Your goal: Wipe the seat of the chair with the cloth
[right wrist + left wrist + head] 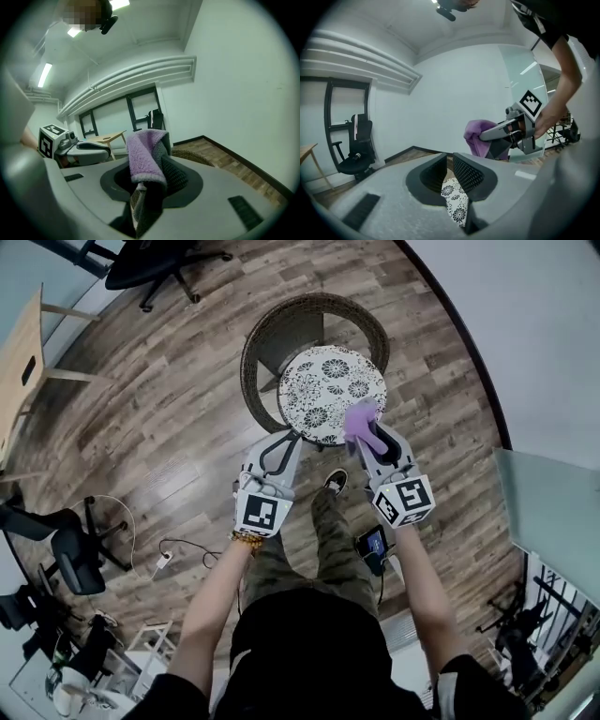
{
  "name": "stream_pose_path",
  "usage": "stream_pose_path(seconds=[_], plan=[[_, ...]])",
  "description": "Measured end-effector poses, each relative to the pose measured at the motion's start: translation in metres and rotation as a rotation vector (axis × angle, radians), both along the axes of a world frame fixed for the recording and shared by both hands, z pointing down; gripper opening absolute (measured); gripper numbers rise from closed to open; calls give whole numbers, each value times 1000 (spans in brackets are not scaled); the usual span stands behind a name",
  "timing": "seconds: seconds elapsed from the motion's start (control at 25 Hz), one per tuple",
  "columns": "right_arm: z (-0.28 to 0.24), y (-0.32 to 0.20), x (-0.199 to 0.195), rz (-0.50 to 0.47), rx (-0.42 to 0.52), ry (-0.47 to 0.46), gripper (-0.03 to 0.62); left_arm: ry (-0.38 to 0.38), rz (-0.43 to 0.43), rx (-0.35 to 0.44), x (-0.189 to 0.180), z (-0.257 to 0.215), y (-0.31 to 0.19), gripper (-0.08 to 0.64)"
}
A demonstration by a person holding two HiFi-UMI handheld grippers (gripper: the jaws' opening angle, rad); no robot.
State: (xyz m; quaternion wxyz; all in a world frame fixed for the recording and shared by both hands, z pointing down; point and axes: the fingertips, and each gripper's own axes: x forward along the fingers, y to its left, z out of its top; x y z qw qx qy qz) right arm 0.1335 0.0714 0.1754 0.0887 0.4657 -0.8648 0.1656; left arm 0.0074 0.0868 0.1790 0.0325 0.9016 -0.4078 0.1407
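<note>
A round wicker chair stands on the wood floor, and its seat cushion has a black-and-white flower print. My right gripper is shut on a purple cloth over the cushion's near right edge. In the right gripper view the cloth hangs bunched between the jaws, with the wicker rim behind it. My left gripper hovers at the cushion's near left edge. Its jaws are closed together and empty. Through the left gripper I see a strip of cushion, with the cloth to the right.
A black office chair stands at the back, and another is at the left by a floor cable and power strip. A wooden desk is at the far left. A white wall and a glass panel close off the right.
</note>
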Motion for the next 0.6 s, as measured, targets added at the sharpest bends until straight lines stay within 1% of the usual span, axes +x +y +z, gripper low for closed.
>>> stream_pose_path(seconds=[0.12, 0.28, 0.44, 0.6], plan=[[30, -9, 1, -13, -22, 2, 110, -15, 14, 4, 4, 27, -6, 44], [73, -18, 6, -20, -42, 22, 112, -16, 21, -35, 14, 71, -7, 44], [112, -13, 5, -20, -67, 7, 116, -38, 39, -50, 23, 110, 4, 44], [142, -10, 0, -28, -88, -4, 135, -26, 15, -85, 27, 143, 6, 44]])
